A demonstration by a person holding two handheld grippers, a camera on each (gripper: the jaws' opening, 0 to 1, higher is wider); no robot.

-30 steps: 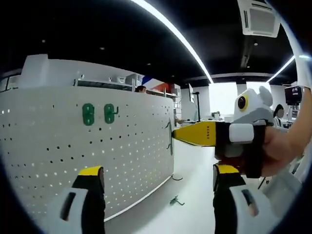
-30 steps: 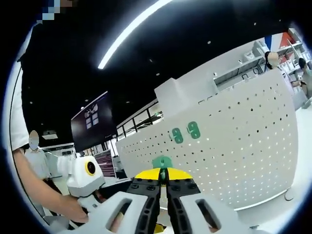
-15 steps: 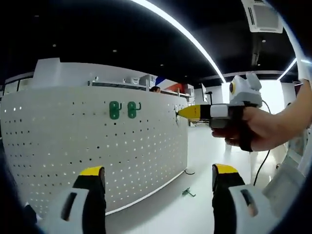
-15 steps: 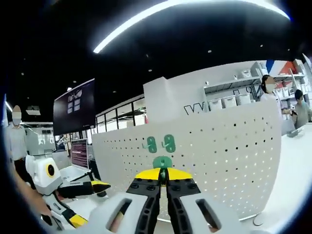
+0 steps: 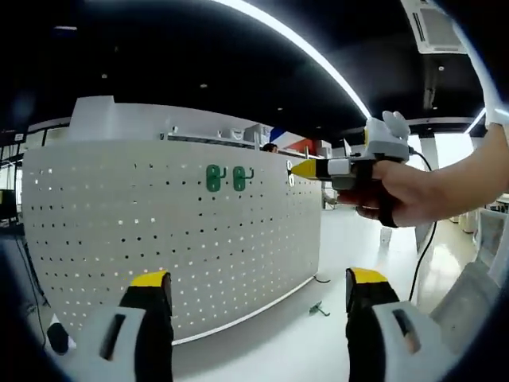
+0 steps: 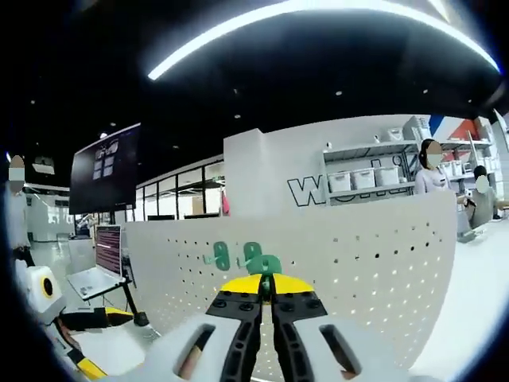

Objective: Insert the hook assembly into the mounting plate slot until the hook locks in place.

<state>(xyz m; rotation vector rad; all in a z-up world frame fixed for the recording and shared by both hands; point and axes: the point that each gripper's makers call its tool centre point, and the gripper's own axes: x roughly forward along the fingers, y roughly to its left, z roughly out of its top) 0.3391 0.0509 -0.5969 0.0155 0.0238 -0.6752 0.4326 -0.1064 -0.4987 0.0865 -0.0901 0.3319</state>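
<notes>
Both views face the white pegboard (image 5: 175, 239) near, sharing its green hooks (image 6: 238, 256).

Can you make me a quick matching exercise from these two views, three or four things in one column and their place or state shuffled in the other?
Things:
1. left gripper
2. right gripper
3. two green hooks
4. loose hook

Places or states:
A. lying on the white surface at the foot of the pegboard
B. jaws wide apart, nothing between them
C. mounted side by side high on the pegboard
D. jaws closed on a green hook piece

Pairs: 1-B, 2-D, 3-C, 4-A
</notes>
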